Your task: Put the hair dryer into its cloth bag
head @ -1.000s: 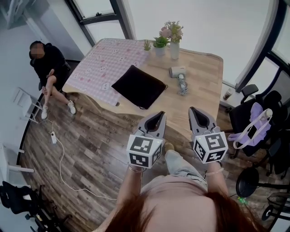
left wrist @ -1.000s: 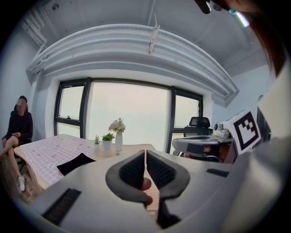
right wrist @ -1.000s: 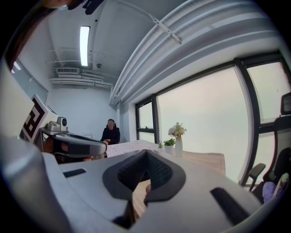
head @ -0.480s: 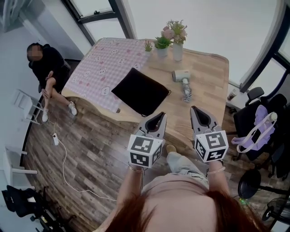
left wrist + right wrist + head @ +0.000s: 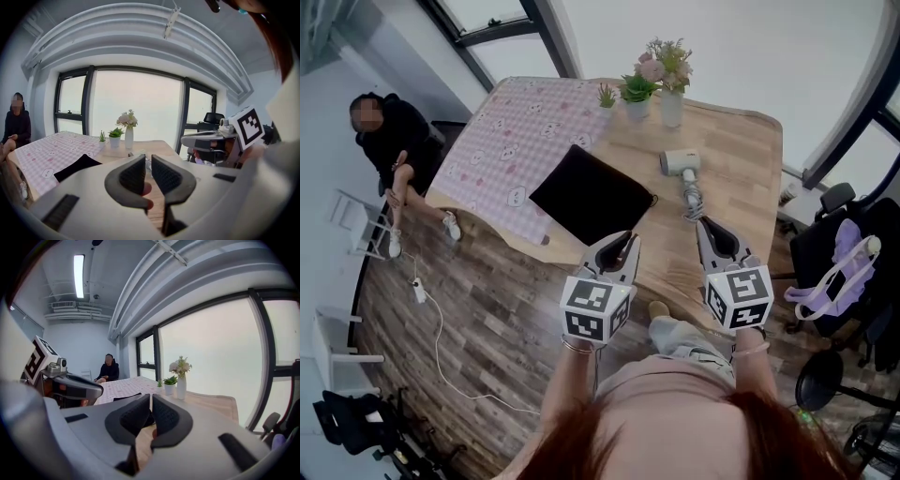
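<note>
Both tongs shut and empty; hair dryer point(image 5: 682, 164) lies on the surface point(image 5: 741, 155) right of the cloth bag point(image 5: 592, 194), clear of it, handle running toward the right tongs point(image 5: 704, 225), which look nearer than the left tongs point(image 5: 625, 241).

We count one table point(image 5: 741, 178). On it: one dryer point(image 5: 681, 163), one bag point(image 5: 591, 195), one checked cloth point(image 5: 511, 141), one vase point(image 5: 672, 105) of flowers. Two potted plants now, a big plant point(image 5: 635, 91) and a tiny plant point(image 5: 606, 95). Two grippers up front: left gripper point(image 5: 623, 237), right gripper point(image 5: 705, 226). One seated person point(image 5: 389, 131) off to the side, and one purple tote point(image 5: 834, 272).
</note>
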{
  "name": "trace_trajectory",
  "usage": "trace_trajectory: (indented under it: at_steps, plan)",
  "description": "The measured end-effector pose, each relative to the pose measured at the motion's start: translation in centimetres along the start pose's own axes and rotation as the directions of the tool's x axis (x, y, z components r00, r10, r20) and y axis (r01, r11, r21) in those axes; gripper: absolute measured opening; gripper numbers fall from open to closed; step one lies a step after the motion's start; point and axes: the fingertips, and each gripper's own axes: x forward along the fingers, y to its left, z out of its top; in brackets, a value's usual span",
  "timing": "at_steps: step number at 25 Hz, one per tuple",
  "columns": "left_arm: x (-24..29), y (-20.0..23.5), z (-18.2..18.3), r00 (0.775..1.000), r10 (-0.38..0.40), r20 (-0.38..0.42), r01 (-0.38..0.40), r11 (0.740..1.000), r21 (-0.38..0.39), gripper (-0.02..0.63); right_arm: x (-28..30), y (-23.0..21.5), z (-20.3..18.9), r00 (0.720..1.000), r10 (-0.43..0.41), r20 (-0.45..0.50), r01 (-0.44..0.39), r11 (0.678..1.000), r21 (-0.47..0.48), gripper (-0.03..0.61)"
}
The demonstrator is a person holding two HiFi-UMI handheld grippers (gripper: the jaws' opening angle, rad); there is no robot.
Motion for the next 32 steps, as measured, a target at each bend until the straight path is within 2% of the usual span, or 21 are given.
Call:
trace_trajectory:
  at_steps: [9,13,17,32]
  plan:
    - [3.1,2.7,-0.1,0.999,0.011,-0.04,-0.012,1.0,-0.002,0.023,3.3,-2.2,-0.8,0.999,0.0,-0.053,-0.001,1.0,-0.005,0.043]
    - [4.5,3.7,-0.6,0.997,0.005,-0.078,-0.006,1.0,-0.001,0.062,4.9,-3.3,-1.2,0.997,-0.002,-0.077,0.001,1.0,-0.01,0.057]
    - [6.2,4.7,-1.4,0.993,0.003,-0.114,-0.004,1.0,-0.003,0.075,6.6,-4.6,-2.1,0.995,-0.005,-0.104,0.004,1.0,-0.009,0.066]
    - [11.7,9.2,-6.1,0.958,0.006,-0.286,0.005,0.999,0.038,0.13,12.4,-7.7,-6.0,0.977,-0.022,-0.212,0.016,1.0,-0.026,0.11]
